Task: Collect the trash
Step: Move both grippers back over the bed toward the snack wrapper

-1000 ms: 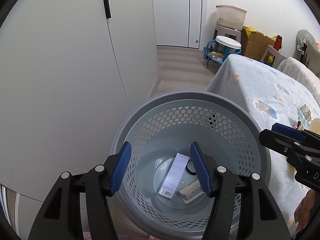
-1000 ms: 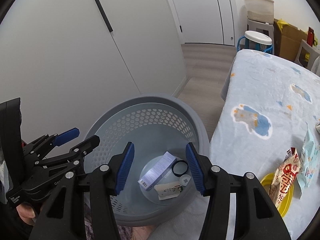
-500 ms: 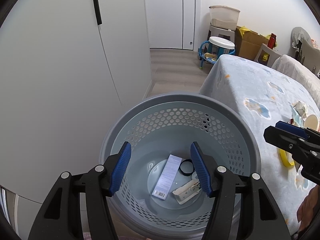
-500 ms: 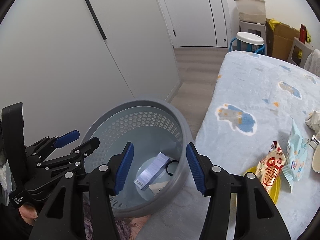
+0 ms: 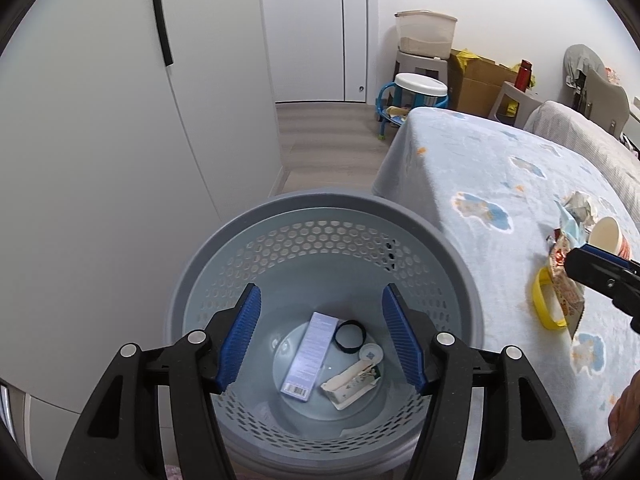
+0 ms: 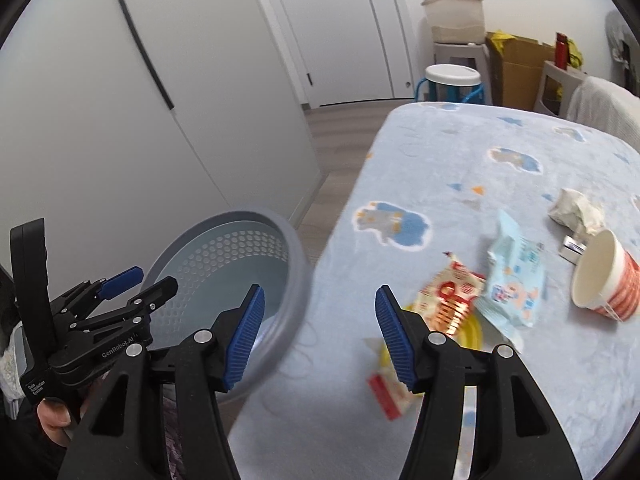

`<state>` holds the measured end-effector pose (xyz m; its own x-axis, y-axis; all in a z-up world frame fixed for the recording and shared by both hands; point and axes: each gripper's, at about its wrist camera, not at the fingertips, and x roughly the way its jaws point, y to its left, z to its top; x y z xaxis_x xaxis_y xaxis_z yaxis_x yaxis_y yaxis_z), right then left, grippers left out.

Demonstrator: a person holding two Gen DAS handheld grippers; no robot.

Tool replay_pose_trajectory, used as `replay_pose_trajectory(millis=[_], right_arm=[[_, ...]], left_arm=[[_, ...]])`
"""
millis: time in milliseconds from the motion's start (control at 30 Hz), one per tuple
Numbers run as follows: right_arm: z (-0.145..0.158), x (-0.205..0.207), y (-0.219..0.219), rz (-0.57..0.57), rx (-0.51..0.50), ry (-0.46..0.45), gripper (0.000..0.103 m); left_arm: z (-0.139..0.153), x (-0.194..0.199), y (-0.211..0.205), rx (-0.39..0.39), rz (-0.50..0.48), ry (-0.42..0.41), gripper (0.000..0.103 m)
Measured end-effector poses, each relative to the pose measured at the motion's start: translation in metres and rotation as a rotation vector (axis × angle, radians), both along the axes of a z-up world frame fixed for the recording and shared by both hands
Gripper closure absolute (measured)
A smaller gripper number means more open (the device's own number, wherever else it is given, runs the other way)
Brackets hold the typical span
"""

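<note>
Beside the bed (image 6: 460, 184), your tongs, left gripper (image 5: 320, 336) and right gripper (image 6: 319, 328), gape empty; crumpled wrappers (image 6: 516, 276) lie at two o'clock, basket (image 5: 320, 208) holding scraps.

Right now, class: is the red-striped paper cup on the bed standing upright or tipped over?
Tipped over. The paper cup lies on its side on the blue blanket, its open mouth facing the camera so the cream inside shows.

Perforated grey plastic basket (image 5: 460, 280) (smooth, slightly glossy); fuzzy printed fleece on the bed (image 6: 460, 168); crinkly, shiny snack wrapper (image 6: 444, 300); paper cup (image 6: 604, 280).
</note>
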<state>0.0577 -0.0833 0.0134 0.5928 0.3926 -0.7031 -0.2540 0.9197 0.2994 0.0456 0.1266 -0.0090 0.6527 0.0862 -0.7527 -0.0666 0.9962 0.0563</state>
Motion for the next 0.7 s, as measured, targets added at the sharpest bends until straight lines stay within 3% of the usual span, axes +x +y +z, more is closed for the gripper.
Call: replay_pose_trajectory(millis=[367, 700], right_arm=[[0.002, -0.022, -0.063, -0.139, -0.003, 0.004, 0.046], [-0.003, -0.026, -0.097, -0.193, -0.014, 0.027, 0.046]], left_arm=[[0.001, -0.002, -0.047, -0.007, -0.096, -0.005, 0.04], [-0.001, -0.005, -0.089, -0.012, -0.184, 0.007, 0.04]])
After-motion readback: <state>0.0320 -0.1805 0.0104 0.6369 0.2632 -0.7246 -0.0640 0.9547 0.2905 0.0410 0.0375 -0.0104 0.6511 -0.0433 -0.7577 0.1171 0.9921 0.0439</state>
